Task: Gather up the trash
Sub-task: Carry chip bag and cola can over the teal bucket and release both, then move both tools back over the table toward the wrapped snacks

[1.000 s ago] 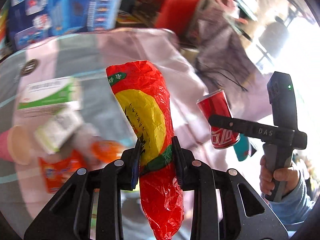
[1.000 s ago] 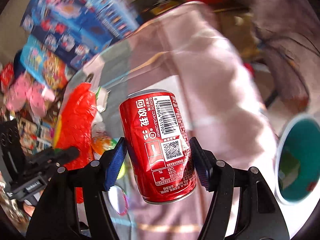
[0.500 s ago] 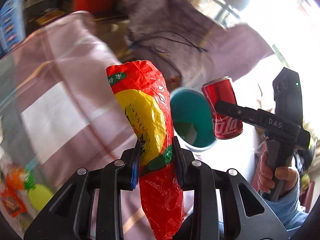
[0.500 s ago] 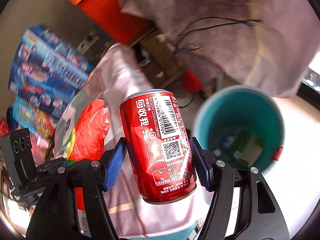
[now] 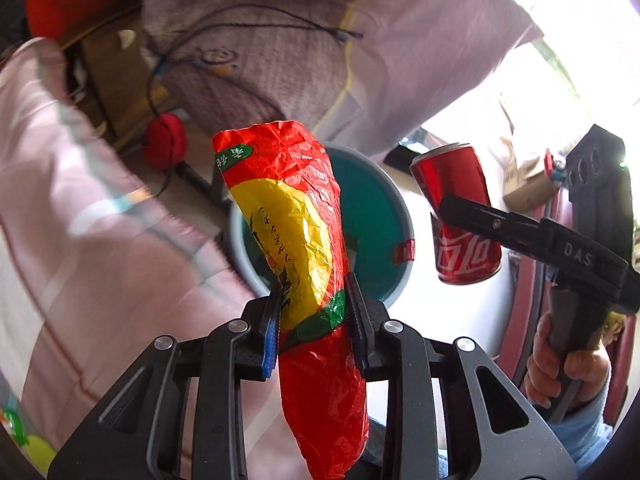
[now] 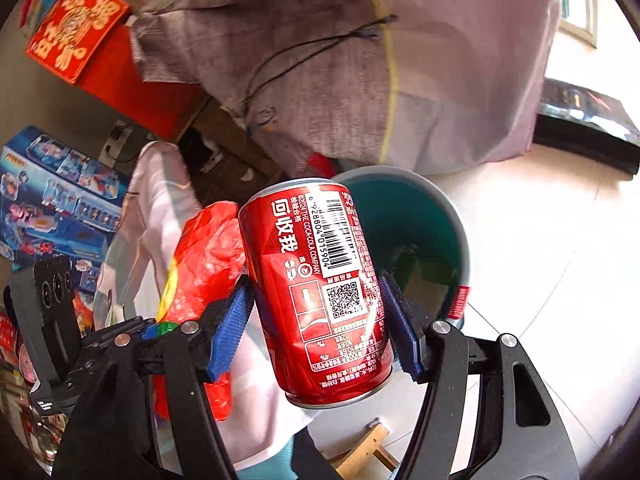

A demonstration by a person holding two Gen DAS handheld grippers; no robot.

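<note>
The left tool (image 5: 312,306) is clamped on a crumpled red snack wrapper (image 5: 296,216) with a yellow oval and a green band, which stands up between its pads and hangs below them. The right tool (image 6: 320,316), jaws spread wide, grips a red cola can (image 6: 316,292) by its sides; the can is slightly tilted, barcode and QR code facing the camera. Just beyond both tools stands a teal bin (image 6: 448,216) on the pale floor (image 6: 540,248).
</note>
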